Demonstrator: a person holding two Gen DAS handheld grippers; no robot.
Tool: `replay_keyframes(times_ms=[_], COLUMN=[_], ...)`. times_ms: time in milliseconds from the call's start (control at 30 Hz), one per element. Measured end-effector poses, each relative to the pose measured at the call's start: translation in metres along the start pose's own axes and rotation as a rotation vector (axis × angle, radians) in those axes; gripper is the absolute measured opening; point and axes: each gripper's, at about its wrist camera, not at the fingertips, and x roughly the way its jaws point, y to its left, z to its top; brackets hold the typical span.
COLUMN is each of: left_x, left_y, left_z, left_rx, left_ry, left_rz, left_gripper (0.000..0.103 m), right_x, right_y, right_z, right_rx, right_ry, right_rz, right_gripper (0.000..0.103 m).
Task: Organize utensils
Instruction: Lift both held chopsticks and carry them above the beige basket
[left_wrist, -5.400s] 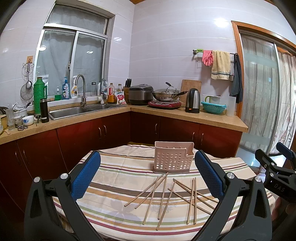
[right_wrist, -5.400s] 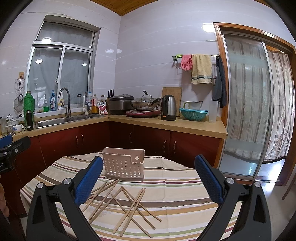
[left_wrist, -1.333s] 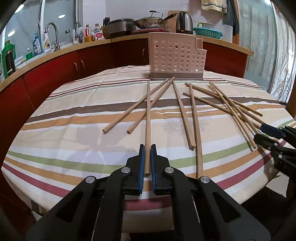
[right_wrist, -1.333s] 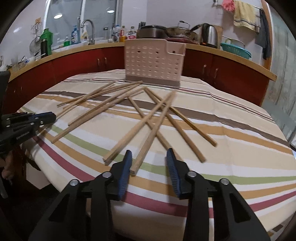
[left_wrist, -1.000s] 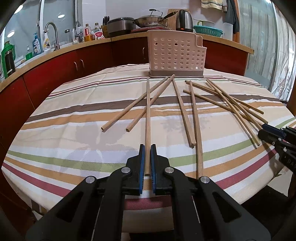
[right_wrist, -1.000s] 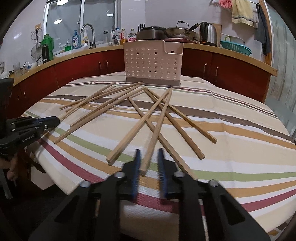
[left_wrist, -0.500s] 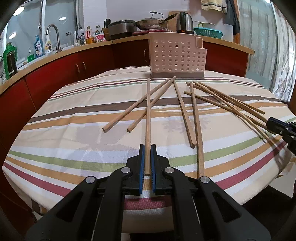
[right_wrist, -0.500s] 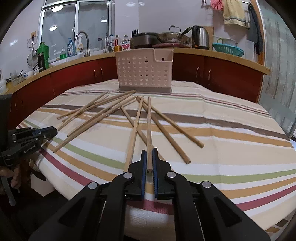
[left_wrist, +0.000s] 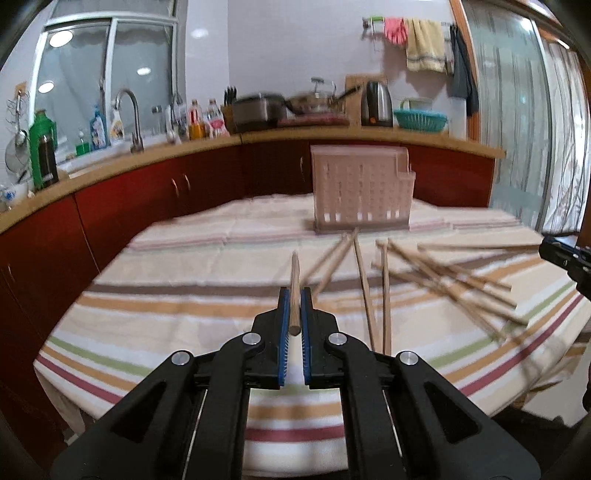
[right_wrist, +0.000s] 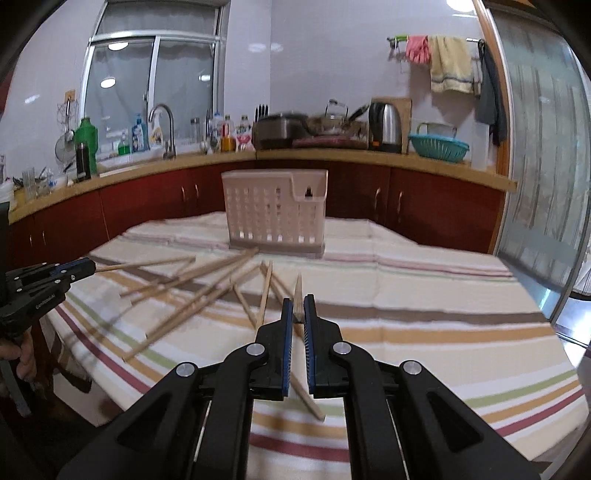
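**Both grippers clamped on a chopstick, above the striped table**

We found the left gripper (left_wrist: 294, 295) with its blue pads pressed together on one wooden chopstick (left_wrist: 294, 280), whose far end pointed ahead toward the basket. We saw the right gripper (right_wrist: 298, 304) likewise closed on a second chopstick (right_wrist: 297, 295), gripped near its end. Both held sticks stood clear of the striped tablecloth (right_wrist: 424, 302). Beyond the jaws, the remaining chopsticks (right_wrist: 207, 291) lay loose and crossed on the cloth, well short of the pale perforated basket (right_wrist: 275, 212), which stood upright at the far side of the table. Farther out we noted the wooden counter (right_wrist: 406, 157) with a kettle (right_wrist: 386, 123) and a sink tap (right_wrist: 162, 127).
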Motion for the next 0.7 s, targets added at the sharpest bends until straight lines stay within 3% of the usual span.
replay_keyframes(times_ms=[233,700], left_x=[-0.017,0.03], left_y=[0.01,0.033], left_z=[0.036,0.102], left_rx=[-0.022,-0.058], left_ry=[-0.097,-0.118], left_rz=[-0.017,-0.039], left_gripper=[0.006,0.006], right_x=[-0.009,0.038], right_y=[-0.005,-0.03], right_z=[0.028,0.092], right_rx=[0.004,0.066], right_ry=[-0.065,-0.108], right_rz=[0.003,0.044], right_gripper=[0.007,0.007])
